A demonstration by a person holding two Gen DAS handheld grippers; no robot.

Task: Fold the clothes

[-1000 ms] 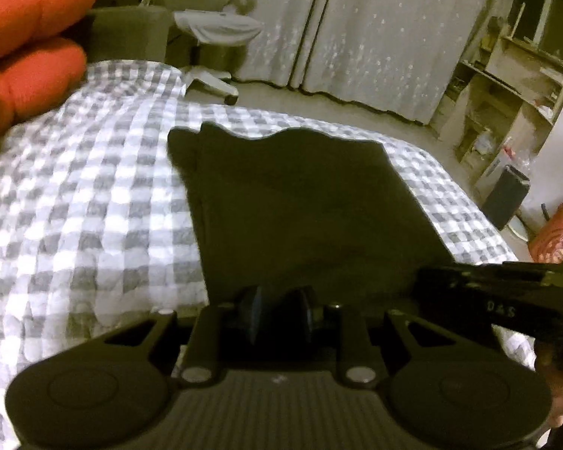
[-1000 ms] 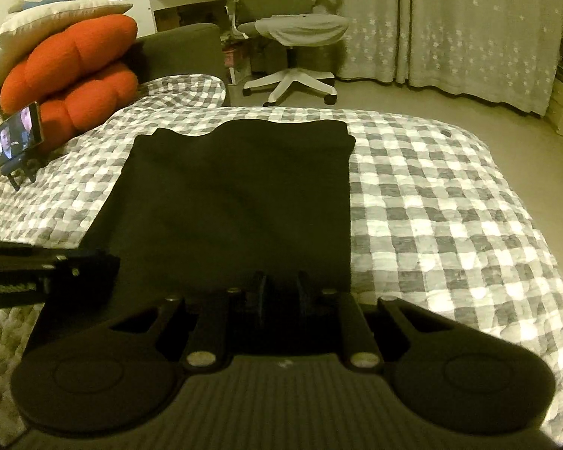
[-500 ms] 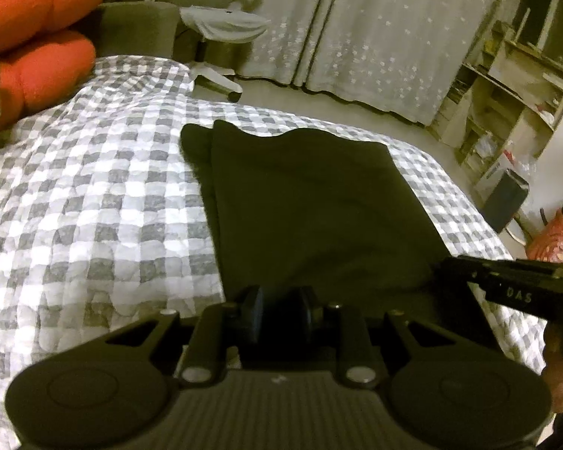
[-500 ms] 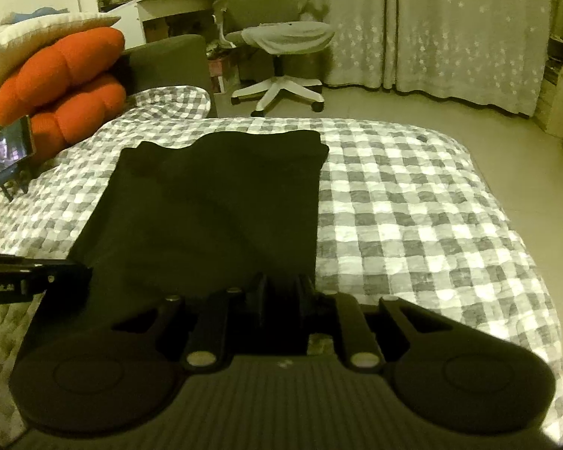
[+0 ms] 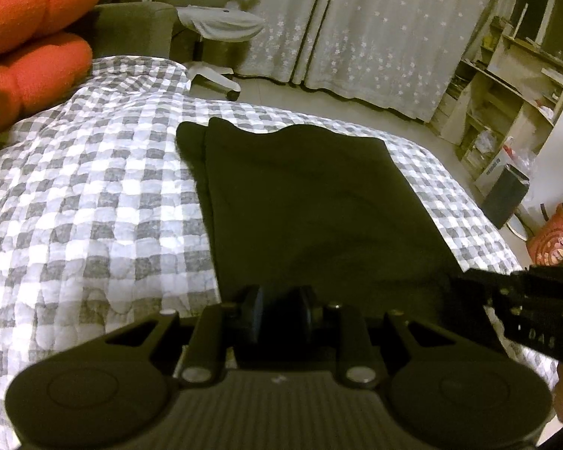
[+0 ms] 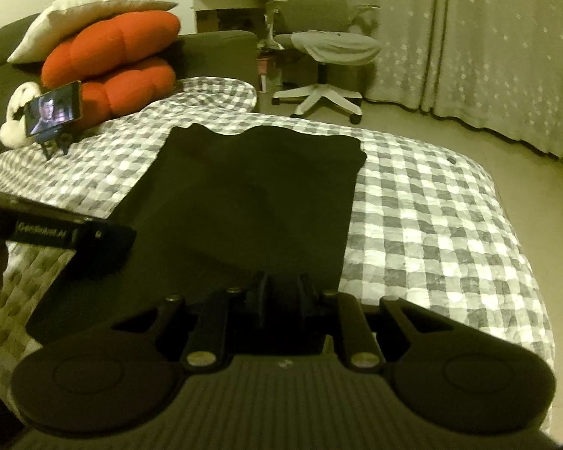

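Black garment (image 5: 311, 202) is lying flat on the grey-and-white checked bedspread (image 5: 94, 202), folded lengthwise into a long panel, with a narrow under-layer showing along its left edge in the left wrist view. Left gripper (image 5: 280, 311) is sitting at the near hem, fingers drawn close with dark cloth between them; whether the pads are actually pinching the cloth, cannot tell. Right gripper (image 6: 281, 296) is sitting at the near hem toward the garment's right edge, fingers likewise close together; grip on the cloth cannot be confirmed. Lettering "D A S" is showing on the right gripper's body in the left view, and "GenRobot.AI", blurred, on the left gripper's body in the right view. Phone (image 6: 54, 112) on a stand is displaying video beside the orange cushions (image 6: 112, 63).
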